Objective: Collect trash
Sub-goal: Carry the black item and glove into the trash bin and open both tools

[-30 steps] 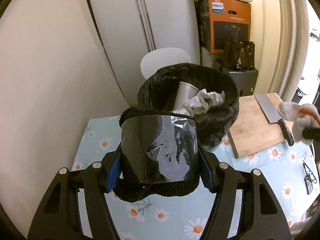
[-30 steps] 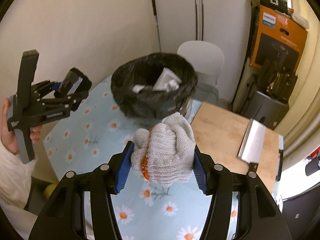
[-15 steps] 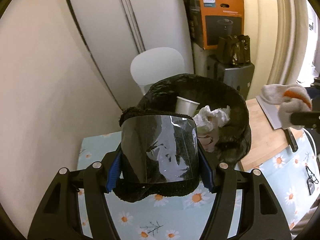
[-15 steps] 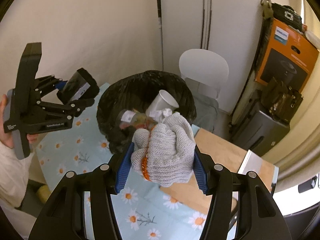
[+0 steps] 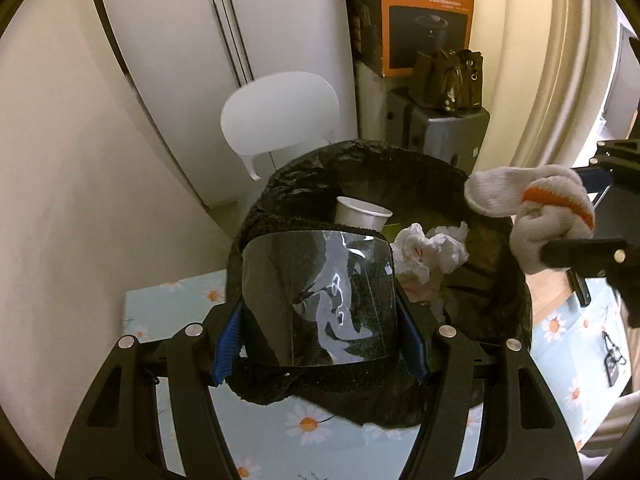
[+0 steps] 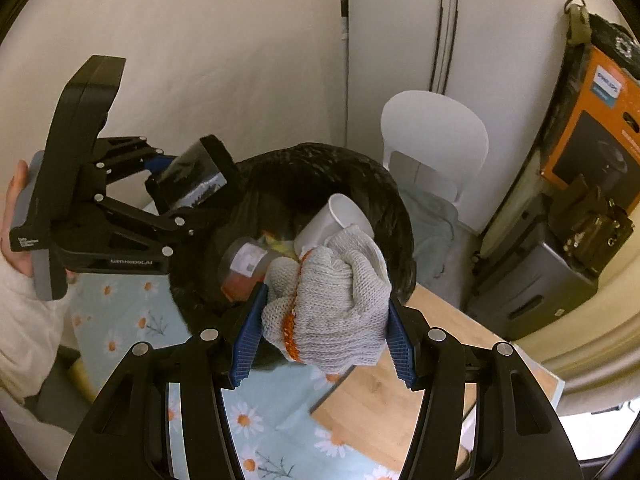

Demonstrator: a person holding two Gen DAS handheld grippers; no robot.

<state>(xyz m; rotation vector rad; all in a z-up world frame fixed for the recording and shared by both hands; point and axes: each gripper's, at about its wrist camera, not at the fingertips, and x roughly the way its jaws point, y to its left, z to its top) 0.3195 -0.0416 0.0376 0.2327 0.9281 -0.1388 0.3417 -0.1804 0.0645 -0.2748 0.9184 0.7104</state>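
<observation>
**Both grippers loaded at the bin**

My left gripper (image 5: 320,344) clamps a black fuzzy object with a clear plastic film (image 5: 316,300) across its face; my right gripper (image 6: 322,334) squeezes a balled grey knit glove with an orange cuff (image 6: 332,308). Both sit at the rim of the bin lined with a black trash bag (image 5: 492,304), which stands on the daisy-print tablecloth (image 5: 168,304) near the table's far edge.

Only my right camera shows the hand (image 6: 18,216) and pale sleeve holding the left gripper, a clear lidded container with a white label (image 6: 246,264) inside the bin, and the wooden cutting board (image 6: 376,392) beside it. Only my left camera shows the crumpled white tissue (image 5: 428,252) in the bag and the knife handle (image 5: 580,292) behind the right gripper. A white paper cup (image 5: 360,214) shows in both.

The orange carton (image 5: 428,12) reads "PHILIPS". The left gripper's side carries small print that I cannot read reliably.
</observation>
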